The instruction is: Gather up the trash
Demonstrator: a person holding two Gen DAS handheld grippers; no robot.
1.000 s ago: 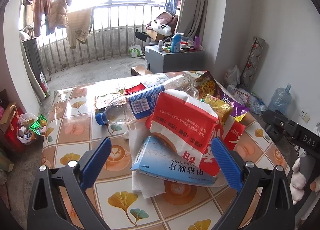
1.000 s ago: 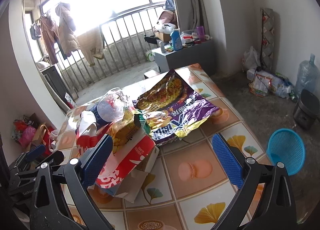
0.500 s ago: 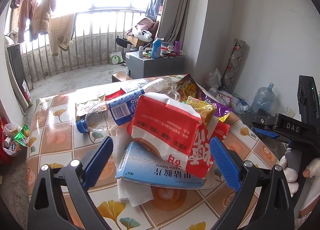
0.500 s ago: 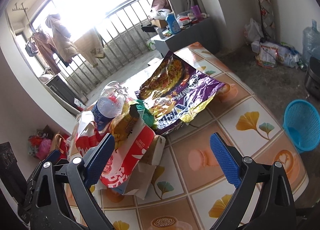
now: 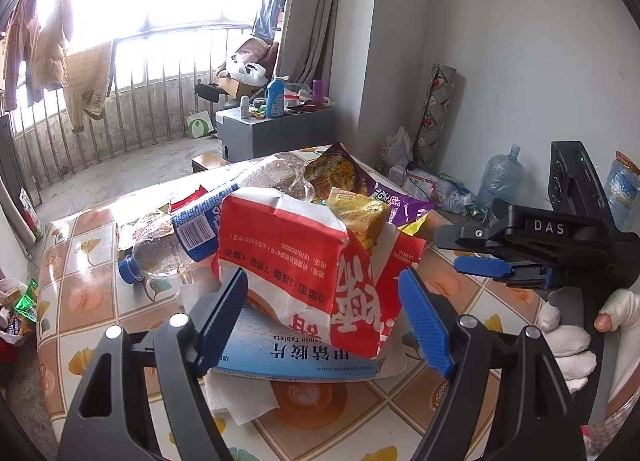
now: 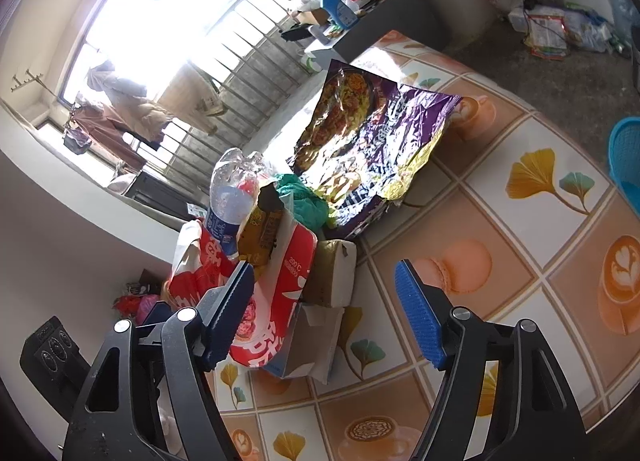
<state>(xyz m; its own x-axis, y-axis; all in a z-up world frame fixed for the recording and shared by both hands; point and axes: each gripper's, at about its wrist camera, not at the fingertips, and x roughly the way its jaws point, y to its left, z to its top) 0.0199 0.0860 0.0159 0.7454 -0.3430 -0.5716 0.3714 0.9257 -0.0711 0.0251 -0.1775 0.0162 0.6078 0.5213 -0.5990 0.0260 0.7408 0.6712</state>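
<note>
A heap of trash lies on the tiled table (image 5: 80, 261). On top is a red-and-white paper bag (image 5: 296, 257), resting on a blue-white tablet box (image 5: 296, 353) and white tissue (image 5: 240, 401). Behind them are a clear bottle (image 5: 188, 237), a yellow packet (image 5: 360, 213) and a purple noodle bag (image 5: 372, 189). My left gripper (image 5: 324, 321) straddles the red bag's near end, its jaws closing without a clear press. My right gripper (image 6: 324, 313) is closing too, with the red bag (image 6: 276, 301) and a brown-white box (image 6: 332, 277) between its jaws. The purple bag (image 6: 368, 133) lies beyond.
The right gripper (image 5: 484, 267) and a white-gloved hand (image 5: 568, 337) show at the right of the left wrist view. A blue basket (image 6: 624, 157) stands on the floor off the table's right edge. A grey cabinet (image 5: 276, 129) and a water jug (image 5: 500, 177) stand further back.
Both grippers' jaws have narrowed around the heap. The left one came closer to the red bag, and the right gripper entered its view. The right wrist rolled and sank.
</note>
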